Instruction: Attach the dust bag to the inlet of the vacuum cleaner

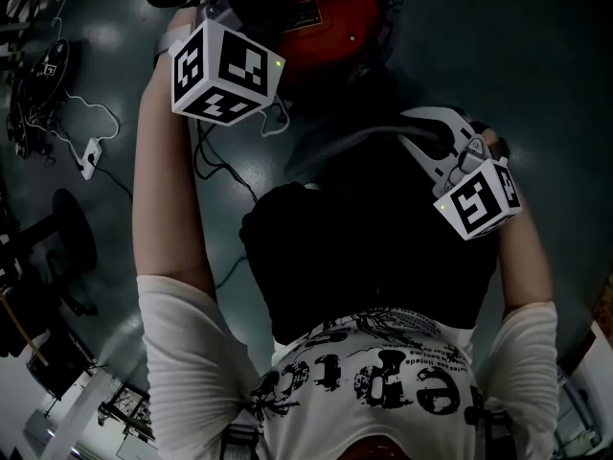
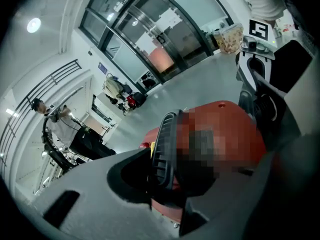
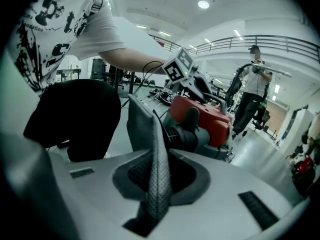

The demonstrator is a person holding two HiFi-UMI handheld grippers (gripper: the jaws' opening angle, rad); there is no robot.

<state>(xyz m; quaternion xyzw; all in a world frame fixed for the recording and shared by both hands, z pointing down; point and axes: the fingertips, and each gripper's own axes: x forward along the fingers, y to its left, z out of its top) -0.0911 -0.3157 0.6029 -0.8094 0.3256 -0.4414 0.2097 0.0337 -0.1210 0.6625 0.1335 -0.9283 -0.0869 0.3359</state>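
Observation:
A red vacuum cleaner point(image 1: 326, 17) stands on the floor at the top of the head view. My left gripper point(image 1: 239, 12) reaches it, and in the left gripper view its jaws point(image 2: 167, 179) are shut on a black ribbed rim point(image 2: 162, 144) of the red body point(image 2: 225, 129). A black dust bag point(image 1: 374, 257) hangs in front of the person. My right gripper point(image 1: 421, 137) is at the bag's upper right. In the right gripper view the right gripper point(image 3: 157, 199) is shut on a fold of grey mesh bag fabric point(image 3: 156, 169), near the vacuum's black inlet point(image 3: 182, 136).
Cables and a white adapter point(image 1: 89, 153) lie on the dark floor at left, beside black gear point(image 1: 57, 247). People stand in the background point(image 2: 55, 124) point(image 3: 255, 94). Glass doors point(image 2: 150, 34) lie beyond the vacuum.

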